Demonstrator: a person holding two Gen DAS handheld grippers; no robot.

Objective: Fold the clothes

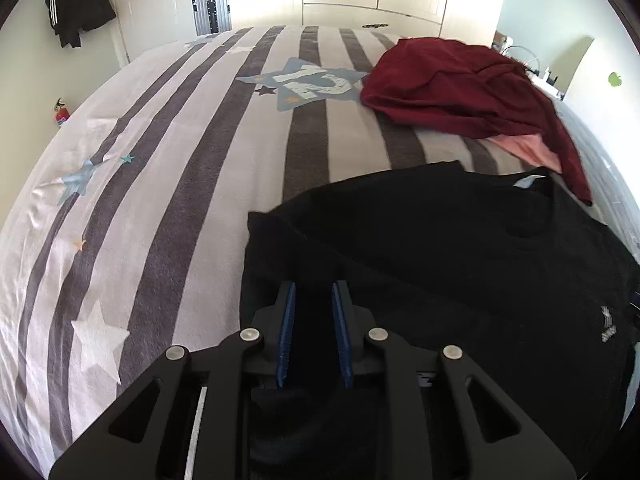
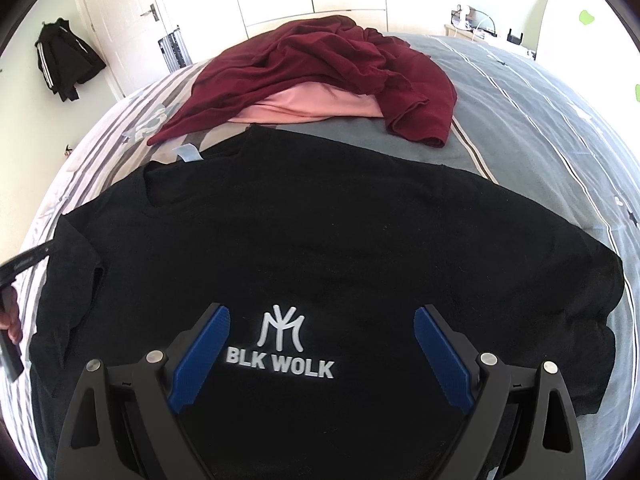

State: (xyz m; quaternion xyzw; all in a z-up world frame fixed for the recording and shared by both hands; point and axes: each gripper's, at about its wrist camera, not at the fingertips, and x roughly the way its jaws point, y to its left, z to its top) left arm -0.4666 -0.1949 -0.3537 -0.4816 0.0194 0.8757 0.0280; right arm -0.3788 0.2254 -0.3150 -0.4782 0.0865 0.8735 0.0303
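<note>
Under my left gripper (image 1: 314, 300), jaws nearly together over its left edge, the black T-shirt (image 2: 320, 240) spreads rightward beneath my wide-open right gripper (image 2: 322, 322).

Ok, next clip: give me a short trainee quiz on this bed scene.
1. True or false: the right gripper is open over the black T-shirt.
2. What lies under the maroon garment? A: pink garment; B: green towel; C: yellow sock.
3. What hangs near the door?
Key: 1 true; 2 A; 3 a black jacket with white stripes.
</note>
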